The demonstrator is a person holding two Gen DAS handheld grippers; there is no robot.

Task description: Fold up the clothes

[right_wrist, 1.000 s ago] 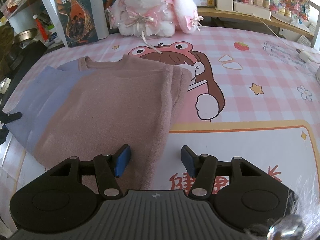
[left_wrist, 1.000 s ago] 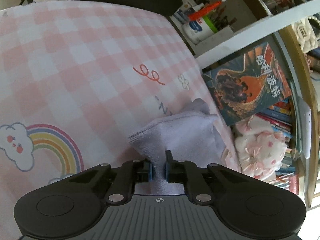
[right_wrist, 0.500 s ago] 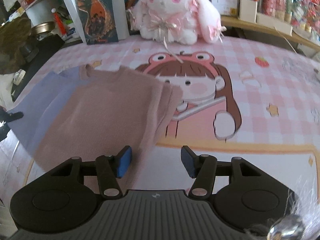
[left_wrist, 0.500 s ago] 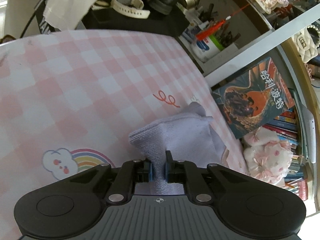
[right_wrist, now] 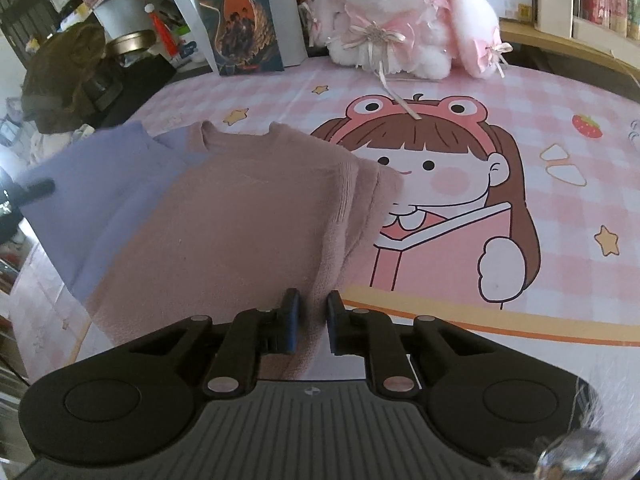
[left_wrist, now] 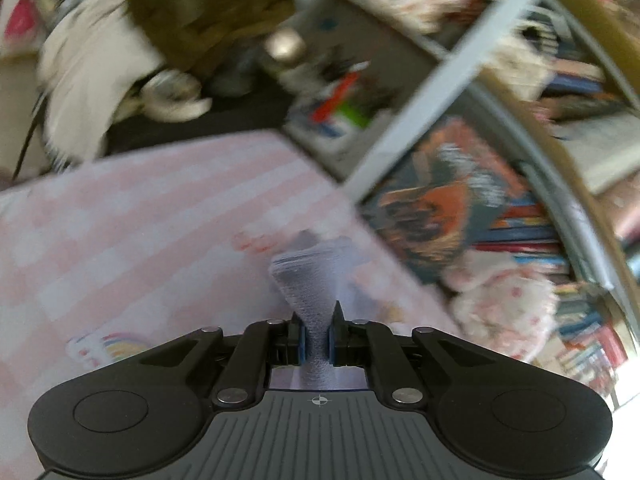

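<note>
The left gripper [left_wrist: 317,334] pinches lilac cloth in a blurred view. Only the right view shows the whole sweater [right_wrist: 224,216] near the table's [right_wrist: 560,216] left edge, the right gripper [right_wrist: 311,322] clamped on its pink hem; the book [right_wrist: 236,12] reads 哈利·波特.

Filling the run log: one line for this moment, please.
left gripper: shut on lilac sleeve | right gripper: shut on pink knit sweater hem | pink checked tablecloth beneath
</note>
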